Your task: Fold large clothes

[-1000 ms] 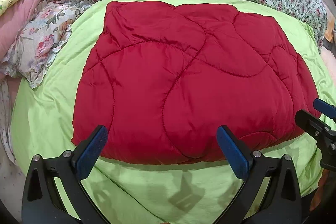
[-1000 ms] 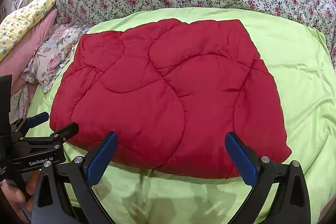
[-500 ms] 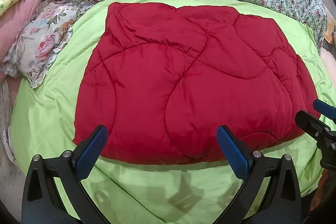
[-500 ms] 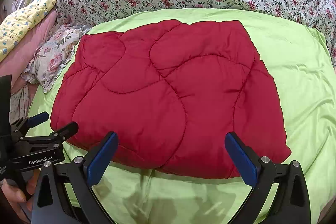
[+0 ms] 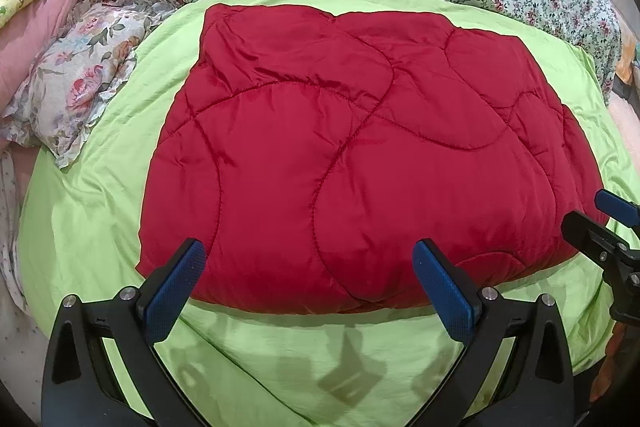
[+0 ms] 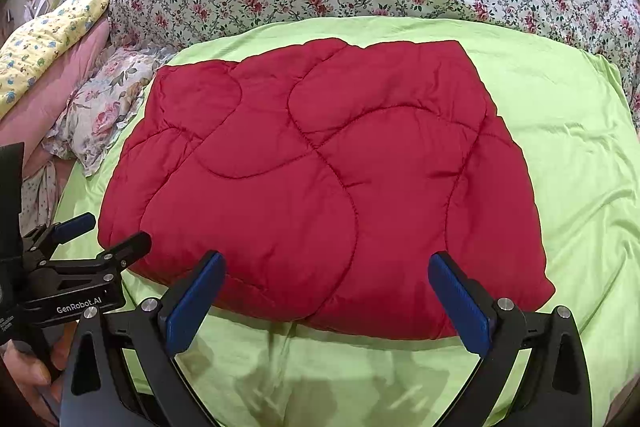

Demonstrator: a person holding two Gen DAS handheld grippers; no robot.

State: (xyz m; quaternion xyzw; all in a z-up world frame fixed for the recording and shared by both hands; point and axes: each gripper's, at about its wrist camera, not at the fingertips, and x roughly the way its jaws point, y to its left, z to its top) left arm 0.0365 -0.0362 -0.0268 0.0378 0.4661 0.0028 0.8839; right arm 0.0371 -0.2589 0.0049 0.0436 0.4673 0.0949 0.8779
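The red quilt hides the middle of the green sheet beneath it, and its folded layers cannot be counted. In the left wrist view the right tool is cut off by the picture's edge. A hand shows only partly at the right wrist view's lower left corner.

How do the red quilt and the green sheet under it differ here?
The red quilt is puffy, with curved stitched lines; the green sheet is thin, unquilted and wrinkled. The quilt is a compact folded block; the sheet spreads wide past it on all sides. Both are plain-coloured and lie flat on the bed, untouched by either open gripper.
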